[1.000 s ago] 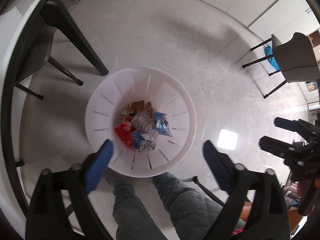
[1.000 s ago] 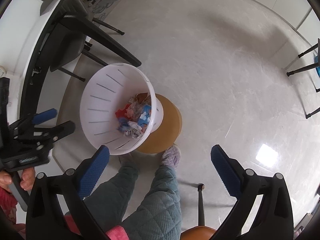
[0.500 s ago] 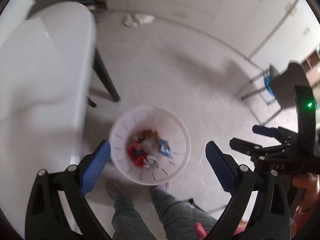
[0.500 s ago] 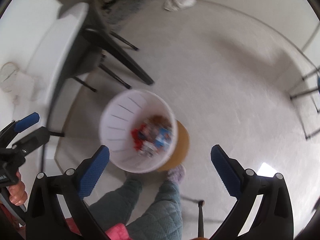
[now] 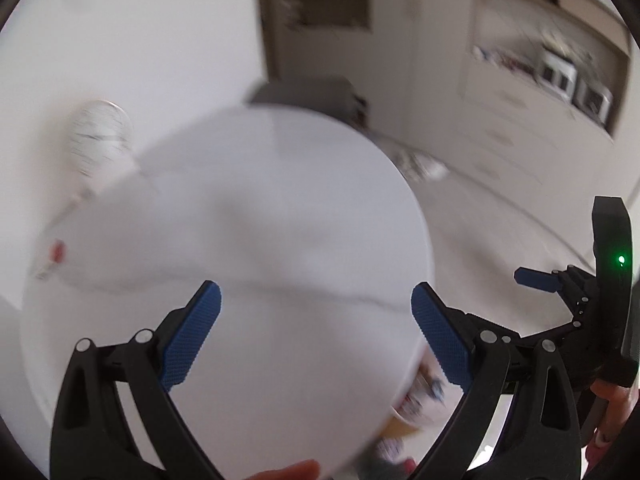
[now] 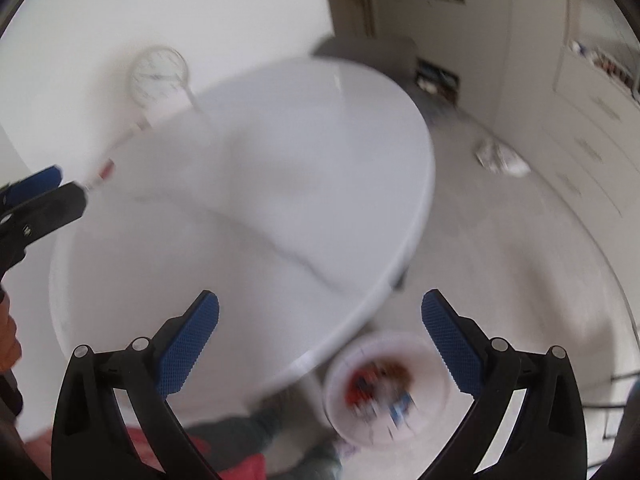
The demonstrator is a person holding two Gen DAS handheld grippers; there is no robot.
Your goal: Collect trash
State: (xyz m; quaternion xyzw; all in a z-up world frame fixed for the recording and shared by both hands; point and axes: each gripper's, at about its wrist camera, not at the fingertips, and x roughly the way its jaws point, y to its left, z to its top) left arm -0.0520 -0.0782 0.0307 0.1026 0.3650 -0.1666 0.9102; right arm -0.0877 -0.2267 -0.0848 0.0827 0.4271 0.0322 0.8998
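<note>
While both hand-held grippers gape (empty), a round white table (image 6: pixel 280 184) fills the blurred room.

Your left gripper (image 5: pixel 316 336) and right gripper (image 6: pixel 320 344): black plastic frames, silver rivets, blue cross-hatched finger pads (image 5: pixel 191 334). Green LED at 3 o'clock in left view. Bare skin, grey-green quilted trousers (image 6: pixel 240 436).

White table (image 6: pixel 280 184), white bin (image 6: pixel 340 380) of red-blue trash (image 6: pixel 376 388), blue dimpled pads (image 6: pixel 188 344)
</note>
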